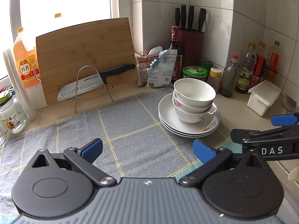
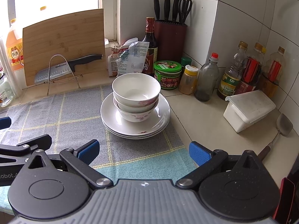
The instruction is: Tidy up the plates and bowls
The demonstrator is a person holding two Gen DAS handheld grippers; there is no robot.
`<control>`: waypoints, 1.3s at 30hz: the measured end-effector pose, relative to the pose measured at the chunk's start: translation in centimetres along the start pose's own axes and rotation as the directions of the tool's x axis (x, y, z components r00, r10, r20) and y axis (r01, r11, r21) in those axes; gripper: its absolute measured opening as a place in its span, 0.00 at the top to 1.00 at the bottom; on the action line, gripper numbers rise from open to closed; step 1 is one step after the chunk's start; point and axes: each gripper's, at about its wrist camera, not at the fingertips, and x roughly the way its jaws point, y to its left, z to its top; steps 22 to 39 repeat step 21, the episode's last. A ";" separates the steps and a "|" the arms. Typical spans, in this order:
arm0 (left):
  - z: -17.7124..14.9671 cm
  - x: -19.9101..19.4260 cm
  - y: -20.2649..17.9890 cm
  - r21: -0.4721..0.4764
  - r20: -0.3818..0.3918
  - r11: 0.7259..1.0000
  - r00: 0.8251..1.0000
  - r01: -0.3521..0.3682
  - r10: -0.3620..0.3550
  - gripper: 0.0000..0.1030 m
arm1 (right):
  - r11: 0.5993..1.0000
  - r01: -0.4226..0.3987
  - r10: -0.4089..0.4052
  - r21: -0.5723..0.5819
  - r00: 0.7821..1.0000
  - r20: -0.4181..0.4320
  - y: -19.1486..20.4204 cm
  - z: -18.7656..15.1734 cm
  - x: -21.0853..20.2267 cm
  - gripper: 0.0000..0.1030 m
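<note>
Bowls, three of them nested, are seen near the centre of the right wrist view, stacked on a pile of plates. The plates rest on a grey checked cloth spread over the desk, at the cloth's right edge. In the left wrist view the same bowls and plates are placed right of centre.

The left tool is held low at the bottom of its frame, jaws spread wide and nothing gripped, with only cloth seen between the blue pads. The right tool is likewise released, its jaws wide apart, and the stack is seen just beyond them, untouched. Each tool is glimpsed at the edge of the other's view: the right one at the right edge of the left view, the left one at the left edge of the right view.

A cutting board is leaned upright at the upper left, with a knife resting in a wire rack before it. A knife block is set in the tiled corner at the top centre. Bottles and jars are lined along the wall to the right, and a white box is seen at the right, with a spatula beside it.
</note>
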 end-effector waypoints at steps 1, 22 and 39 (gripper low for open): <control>0.0 0.0 0.0 0.000 -0.001 1.000 1.000 0.000 0.000 0.01 | 1.000 0.001 -0.001 0.000 1.000 0.000 0.0 0.0 0.0 0.00; 0.1 0.3 -0.1 -0.001 -0.006 1.000 1.000 0.005 -0.005 0.01 | 1.000 0.014 -0.014 -0.009 1.000 -0.001 0.1 0.1 0.0 0.00; 0.1 0.3 -0.1 -0.001 -0.006 1.000 1.000 0.005 -0.005 0.01 | 1.000 0.014 -0.014 -0.009 1.000 -0.001 0.1 0.1 0.0 0.00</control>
